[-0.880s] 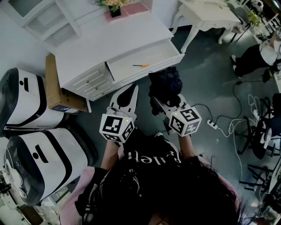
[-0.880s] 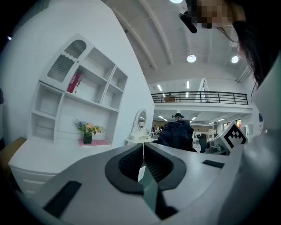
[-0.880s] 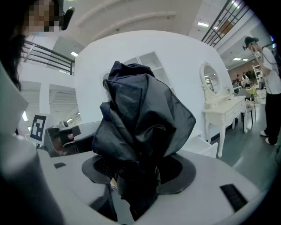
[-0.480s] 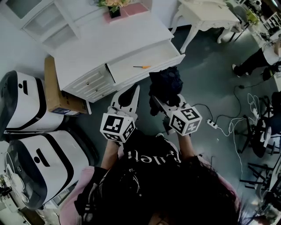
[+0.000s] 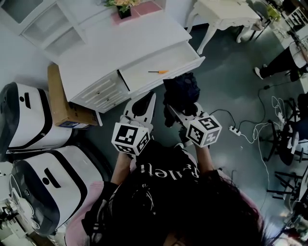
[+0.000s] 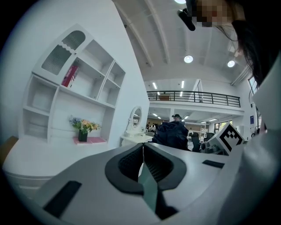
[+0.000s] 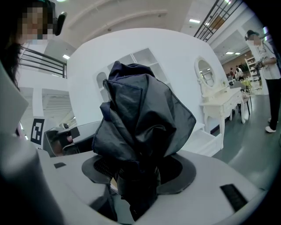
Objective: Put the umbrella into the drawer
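A folded dark umbrella (image 5: 180, 91) sticks out forward from my right gripper (image 5: 184, 109), whose jaws stand wide and shut on its lower part. In the right gripper view the umbrella (image 7: 140, 114) fills the middle and hides the pads of that gripper (image 7: 138, 176). My left gripper (image 5: 150, 98) is held beside it, shut and holding nothing; its jaws (image 6: 142, 151) meet in the left gripper view, where the umbrella (image 6: 171, 134) shows to the right. Just ahead of both grippers the white desk's drawer (image 5: 166, 78) is pulled out. An orange-handled screwdriver (image 5: 158, 72) lies inside it.
The white desk (image 5: 110, 48) carries a flower pot (image 5: 124, 8). A cardboard box (image 5: 60, 101) leans at its left, next to two white machines (image 5: 29, 120). A second white table (image 5: 226, 14) stands at the back right. A power strip and cables (image 5: 234, 129) lie on the floor.
Both grippers and the umbrella keep their places in front of the drawer. A person at the far right edge has shifted.
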Demonstrator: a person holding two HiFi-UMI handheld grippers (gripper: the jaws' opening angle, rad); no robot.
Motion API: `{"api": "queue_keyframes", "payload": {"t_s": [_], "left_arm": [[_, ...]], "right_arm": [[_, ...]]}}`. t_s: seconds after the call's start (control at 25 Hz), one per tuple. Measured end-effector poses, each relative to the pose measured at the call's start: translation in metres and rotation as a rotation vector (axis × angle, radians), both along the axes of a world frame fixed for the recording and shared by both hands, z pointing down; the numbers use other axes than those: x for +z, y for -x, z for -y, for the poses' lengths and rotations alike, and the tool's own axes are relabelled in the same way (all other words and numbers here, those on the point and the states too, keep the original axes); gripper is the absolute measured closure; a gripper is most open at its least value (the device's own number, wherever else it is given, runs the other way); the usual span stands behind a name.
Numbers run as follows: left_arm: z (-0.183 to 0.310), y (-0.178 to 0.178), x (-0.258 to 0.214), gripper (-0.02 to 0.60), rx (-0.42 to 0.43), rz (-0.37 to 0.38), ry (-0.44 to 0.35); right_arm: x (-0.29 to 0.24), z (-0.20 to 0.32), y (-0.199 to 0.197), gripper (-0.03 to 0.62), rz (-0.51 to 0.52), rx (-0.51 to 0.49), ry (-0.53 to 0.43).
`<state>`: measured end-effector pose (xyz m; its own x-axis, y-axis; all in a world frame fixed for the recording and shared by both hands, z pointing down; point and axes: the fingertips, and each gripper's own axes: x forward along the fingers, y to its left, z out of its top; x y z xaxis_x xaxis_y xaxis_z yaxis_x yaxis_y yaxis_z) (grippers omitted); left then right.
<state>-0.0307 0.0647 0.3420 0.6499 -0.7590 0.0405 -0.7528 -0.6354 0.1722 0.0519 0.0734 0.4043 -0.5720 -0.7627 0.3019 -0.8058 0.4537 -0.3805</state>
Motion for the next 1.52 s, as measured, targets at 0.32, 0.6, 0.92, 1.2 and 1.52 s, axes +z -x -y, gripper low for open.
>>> {"api": "queue_keyframes", "payload": {"t_s": [0.32,0.6,0.92,1.2,1.52], "left_arm": [[0.003,0.029,0.004,0.565,0.037,-0.002,-0.006],[0.009,0.054,0.013,0.565,0.04,-0.021,0.013],[0.016,0.045,0.021,0.565,0.065,-0.028,0.04],[0.042,0.04,0.032,0.565,0.04,-0.01,0.065],[0.1,0.014,0.041,0.565,-0.02,0.014,0.084]], "right_arm": [[0.008,0.0,0.029,0.327,-0.007,0.036,0.015],[0.014,-0.003,0.053,0.327,-0.023,0.041,0.029],[0.026,0.003,0.05,0.327,-0.034,0.048,0.071],[0.037,0.029,0.044,0.327,-0.015,0.025,0.097],[0.052,0.094,0.018,0.327,-0.003,-0.038,0.13]]}}
